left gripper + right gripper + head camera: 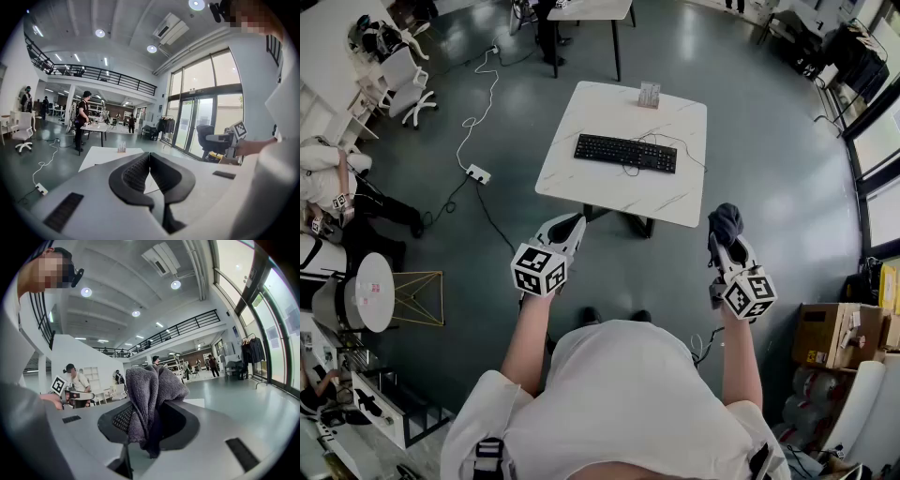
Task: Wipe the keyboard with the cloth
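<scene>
Keyboard [625, 153] sits mid-desk [672, 199], well ahead of both sets of jaws, nothing touching it. Cloth [145, 390] is bunched between the right gripper [152, 412] jaws, which clamp it, with a wad sticking out past the tips. We reckon that's our wiping pad. Left gripper [149, 164] jaws are closed on nothing, probably kept free to steady the keyboard. We're not at the desk yet.

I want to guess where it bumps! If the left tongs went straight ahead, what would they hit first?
Probably the white table, near its front edge, short of the keyboard. The left tongs are shut and empty; depth is hard to judge.
</scene>
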### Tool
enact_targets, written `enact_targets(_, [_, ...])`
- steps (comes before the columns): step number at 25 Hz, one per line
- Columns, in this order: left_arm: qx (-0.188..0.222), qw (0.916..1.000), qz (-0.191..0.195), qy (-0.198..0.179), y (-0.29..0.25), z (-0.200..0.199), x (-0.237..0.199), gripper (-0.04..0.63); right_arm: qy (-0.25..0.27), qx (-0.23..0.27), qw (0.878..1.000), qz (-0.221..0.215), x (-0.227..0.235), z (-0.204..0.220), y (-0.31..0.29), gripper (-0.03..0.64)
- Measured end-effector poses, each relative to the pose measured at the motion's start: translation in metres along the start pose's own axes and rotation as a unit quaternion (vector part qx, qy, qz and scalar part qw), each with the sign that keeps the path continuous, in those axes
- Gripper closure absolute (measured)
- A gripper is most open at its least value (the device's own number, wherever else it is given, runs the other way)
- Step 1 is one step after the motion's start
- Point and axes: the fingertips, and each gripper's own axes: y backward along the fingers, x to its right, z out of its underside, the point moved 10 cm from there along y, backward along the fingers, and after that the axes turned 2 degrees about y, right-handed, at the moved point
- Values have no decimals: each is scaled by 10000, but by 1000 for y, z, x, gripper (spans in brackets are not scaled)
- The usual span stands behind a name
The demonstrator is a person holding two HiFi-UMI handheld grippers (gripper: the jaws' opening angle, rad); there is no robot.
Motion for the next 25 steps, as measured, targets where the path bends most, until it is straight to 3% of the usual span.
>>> enact_targets(13, [-31, 10000, 85, -28, -4, -2, -2, 587, 19, 12, 10000, 11, -5, -2, -1, 486])
enact_targets(25, [-66, 9996, 278, -35, 4, 1, -18, 588, -155, -58, 9994, 310, -25, 6, -1, 486])
